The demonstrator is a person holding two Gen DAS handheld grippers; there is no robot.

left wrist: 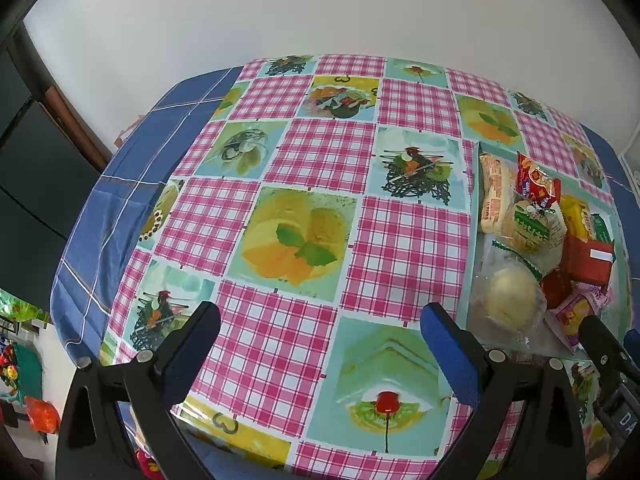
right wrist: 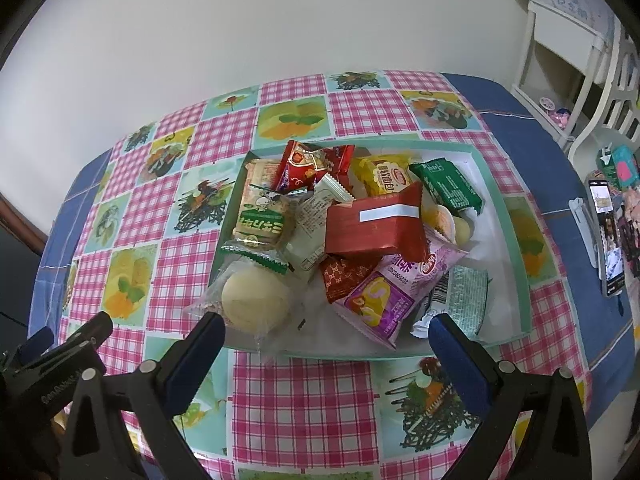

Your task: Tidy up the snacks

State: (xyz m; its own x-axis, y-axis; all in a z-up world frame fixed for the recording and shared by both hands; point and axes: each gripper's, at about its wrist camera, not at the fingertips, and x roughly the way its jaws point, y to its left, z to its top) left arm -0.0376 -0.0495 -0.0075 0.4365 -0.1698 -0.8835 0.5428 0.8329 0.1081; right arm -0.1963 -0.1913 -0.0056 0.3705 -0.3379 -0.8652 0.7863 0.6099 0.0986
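Teal-rimmed tray [right wrist: 516, 240] is piled with snack packets [right wrist: 372, 220]; its right rim is seen only by the right wrist. Right gripper [right wrist: 326, 330] is spread wide before it, left gripper [left wrist: 320, 316] wide over tablecloth [left wrist: 312, 152] beside it.

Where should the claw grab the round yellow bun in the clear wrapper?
Probably by the crinkled clear wrapper edge at the round bun's near left, which overhangs the tray. Come from the near side with the open right claw. The bun looks soft and wide, so pinching the flat wrapper seems safer than squeezing it.
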